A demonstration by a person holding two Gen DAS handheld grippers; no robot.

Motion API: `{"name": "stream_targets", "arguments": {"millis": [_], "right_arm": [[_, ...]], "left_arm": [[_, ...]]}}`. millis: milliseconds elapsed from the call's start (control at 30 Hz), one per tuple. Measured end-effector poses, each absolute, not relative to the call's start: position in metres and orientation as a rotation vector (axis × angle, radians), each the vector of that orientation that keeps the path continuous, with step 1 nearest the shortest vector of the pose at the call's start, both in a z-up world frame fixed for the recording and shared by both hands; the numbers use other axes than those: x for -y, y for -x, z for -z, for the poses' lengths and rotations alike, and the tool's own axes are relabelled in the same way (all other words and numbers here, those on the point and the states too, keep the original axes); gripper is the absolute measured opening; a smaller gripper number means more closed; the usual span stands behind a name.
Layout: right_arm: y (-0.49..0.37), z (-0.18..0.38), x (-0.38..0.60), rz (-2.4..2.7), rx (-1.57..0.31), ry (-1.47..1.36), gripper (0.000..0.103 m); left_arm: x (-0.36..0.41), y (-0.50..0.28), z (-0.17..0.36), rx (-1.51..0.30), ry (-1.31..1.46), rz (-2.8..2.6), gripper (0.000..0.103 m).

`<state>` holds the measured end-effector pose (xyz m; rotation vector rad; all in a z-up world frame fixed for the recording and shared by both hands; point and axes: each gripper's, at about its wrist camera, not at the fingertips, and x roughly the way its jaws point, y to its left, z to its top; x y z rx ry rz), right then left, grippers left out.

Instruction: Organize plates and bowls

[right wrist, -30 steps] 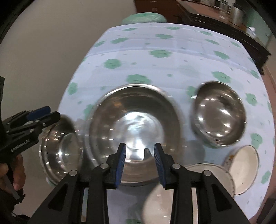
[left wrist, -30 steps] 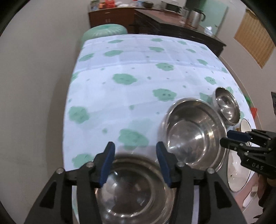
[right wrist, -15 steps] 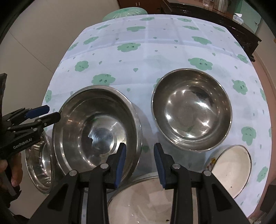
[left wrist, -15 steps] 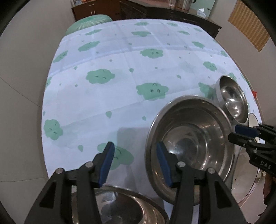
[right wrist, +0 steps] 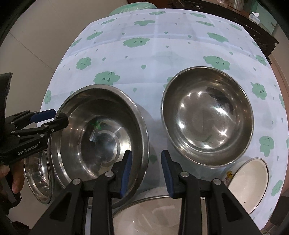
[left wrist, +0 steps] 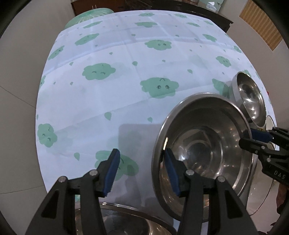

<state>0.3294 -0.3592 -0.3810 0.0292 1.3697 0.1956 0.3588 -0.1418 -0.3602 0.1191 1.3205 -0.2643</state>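
A large steel bowl [left wrist: 204, 144] [right wrist: 97, 133] sits between my two grippers. A second steel bowl [right wrist: 207, 119] [left wrist: 251, 97] sits to its right. A third steel bowl [left wrist: 126, 222] [right wrist: 36, 173] lies under my left gripper. My left gripper [left wrist: 140, 170] [right wrist: 48, 119] is open, its right finger inside the large bowl's left rim. My right gripper [right wrist: 146, 168] [left wrist: 252, 137] is open, its left finger over the large bowl's right rim. A large white plate [right wrist: 153, 217] lies below my right gripper. A small white plate [right wrist: 247, 182] lies at the right.
The table [left wrist: 126, 81] has a white cloth with green clouds. A green stool [right wrist: 133, 7] and a dark wooden cabinet [right wrist: 261, 27] stand beyond the far edge. The table's edges are near on both sides.
Both grippers have moved closer to the large bowl, so that each has a finger at its rim. The bowls have not moved.
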Motion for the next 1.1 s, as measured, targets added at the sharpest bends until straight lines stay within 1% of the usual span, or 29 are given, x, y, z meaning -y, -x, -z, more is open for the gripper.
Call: {"name": "stream_targets", "arguments": {"millis": [133, 267, 300, 333, 433, 467, 733, 1100], "right_arm": [[-0.331, 0.383, 0.359, -0.197, -1.377, -0.033, 0.035], [-0.332, 0.385, 0.359, -0.195, -1.387, -0.027, 0.025], [-0.332, 0.385, 0.359, -0.202, -1.390, -0.032, 0.023], [-0.332, 0.385, 0.358, -0.211, -1.392, -0.036, 0.019], [-0.331, 0.385, 0.355, -0.221, -1.391, -0.027, 0.014], [-0.332, 0.386, 0.354, -0.220, -1.389, -0.031, 0.014], [-0.330, 0.383, 0.357, -0.223, -1.385, -0.054, 0.013], [-0.337, 0.362, 0.354, -0.227, -1.348, -0.034, 0.011]], "left_arm": [[0.143, -0.359, 0.364, -1.333, -0.119, 0.276, 0.048], [0.143, -0.358, 0.367, -1.346, -0.119, 0.283, 0.045], [0.144, -0.357, 0.368, -1.349, -0.119, 0.288, 0.042], [0.145, -0.356, 0.369, -1.353, -0.118, 0.296, 0.040], [0.148, -0.355, 0.370, -1.363, -0.102, 0.321, 0.021], [0.151, -0.354, 0.370, -1.367, -0.095, 0.342, 0.012], [0.153, -0.352, 0.363, -1.344, -0.110, 0.330, 0.012], [0.148, -0.357, 0.344, -1.309, -0.103, 0.312, 0.011]]}}
